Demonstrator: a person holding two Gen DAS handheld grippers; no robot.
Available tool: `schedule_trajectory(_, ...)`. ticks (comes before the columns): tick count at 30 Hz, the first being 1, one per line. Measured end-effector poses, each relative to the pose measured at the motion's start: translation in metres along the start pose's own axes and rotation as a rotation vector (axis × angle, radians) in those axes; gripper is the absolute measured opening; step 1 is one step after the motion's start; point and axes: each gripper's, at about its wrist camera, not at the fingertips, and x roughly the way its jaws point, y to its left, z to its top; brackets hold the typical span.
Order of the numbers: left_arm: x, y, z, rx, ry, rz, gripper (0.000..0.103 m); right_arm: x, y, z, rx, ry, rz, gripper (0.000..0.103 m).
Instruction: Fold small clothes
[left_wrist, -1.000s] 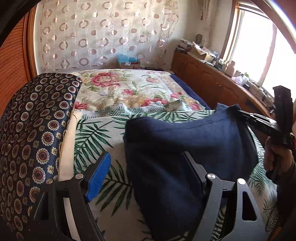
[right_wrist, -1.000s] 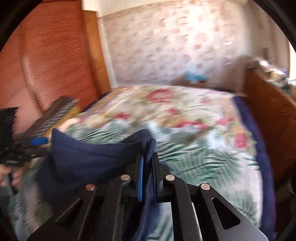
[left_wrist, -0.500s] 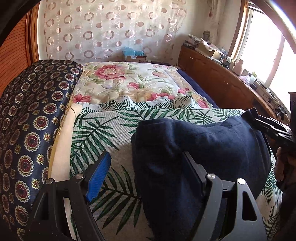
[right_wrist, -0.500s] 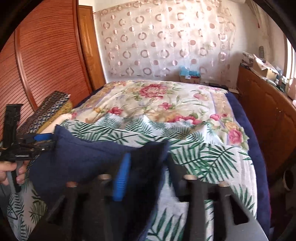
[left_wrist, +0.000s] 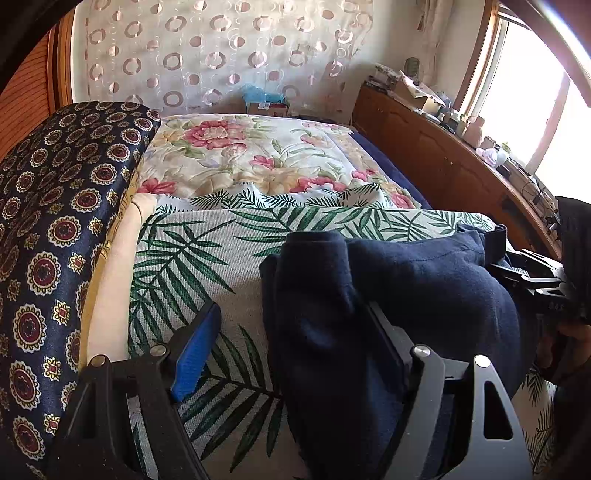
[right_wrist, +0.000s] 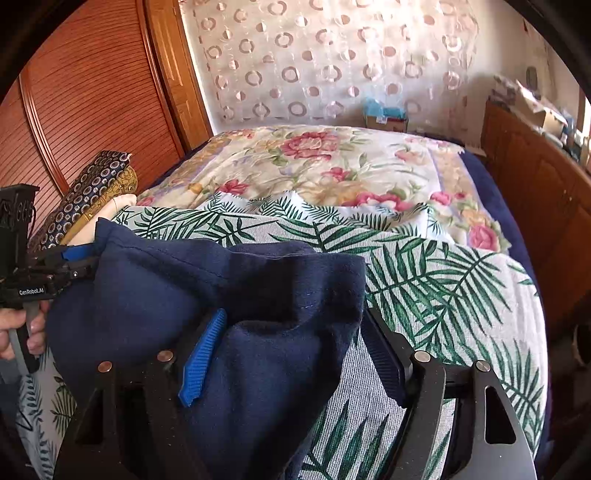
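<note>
A dark navy garment (left_wrist: 388, 295) lies bunched on the palm-leaf cloth (left_wrist: 207, 258) on the bed; it also shows in the right wrist view (right_wrist: 207, 288). My left gripper (left_wrist: 291, 343) is open, its jaws wide apart, with the garment's left end draped between them and over the right finger. My right gripper (right_wrist: 291, 354) is open too, with the garment's right end lying loose between its fingers. Each gripper shows at the far end of the garment in the other's view, the right one (left_wrist: 532, 273) and the left one (right_wrist: 66, 262).
A navy patterned pillow (left_wrist: 55, 229) lies at the left of the bed. A floral quilt (left_wrist: 258, 155) covers the far half. A wooden cabinet (left_wrist: 443, 162) with clutter runs along the right, under a window. A wooden louvred door (right_wrist: 81, 96) stands on the left.
My right gripper was shut on the garment's edge and has opened, letting go. The garment has sunk lower onto the bed. My left gripper stays open.
</note>
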Motion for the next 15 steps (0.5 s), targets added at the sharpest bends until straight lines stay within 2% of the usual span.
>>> schedule_trajectory(2,0.0,-0.001,0.0,0.004,0.001,0.002,0.078,0.004,0.001,0.002,0.002,0.016,0.015,0.076)
schedule_trajectory(4,0.0,-0.001,0.001,-0.003,-0.003,-0.021,0.074,0.006,0.001,0.003,-0.002,0.016,0.013,0.076)
schedule_trajectory(6,0.001,-0.001,0.001,-0.004,-0.003,-0.071,0.055,0.006,0.003,0.004,-0.011,0.018,0.018,0.073)
schedule_trajectory(7,0.002,-0.001,0.001,-0.007,-0.001,-0.087,0.054,0.006,0.004,0.002,-0.017,0.016,0.025,0.068)
schedule_trajectory(10,0.001,-0.002,0.002,-0.002,-0.006,-0.108,0.038,0.006,0.008,0.001,-0.04,0.015,0.043,0.055)
schedule_trajectory(11,0.0,0.0,0.003,-0.008,-0.007,-0.124,0.028,0.006,0.009,0.0,-0.048,0.014,0.056,0.041)
schedule_trajectory(12,0.0,0.001,0.003,-0.016,-0.008,-0.132,0.021,0.006,0.009,-0.001,-0.055,0.014,0.081,0.036)
schedule_trajectory(15,-0.008,0.0,0.002,-0.019,-0.018,-0.14,0.015,0.003,0.015,-0.003,-0.089,-0.003,0.083,0.028)
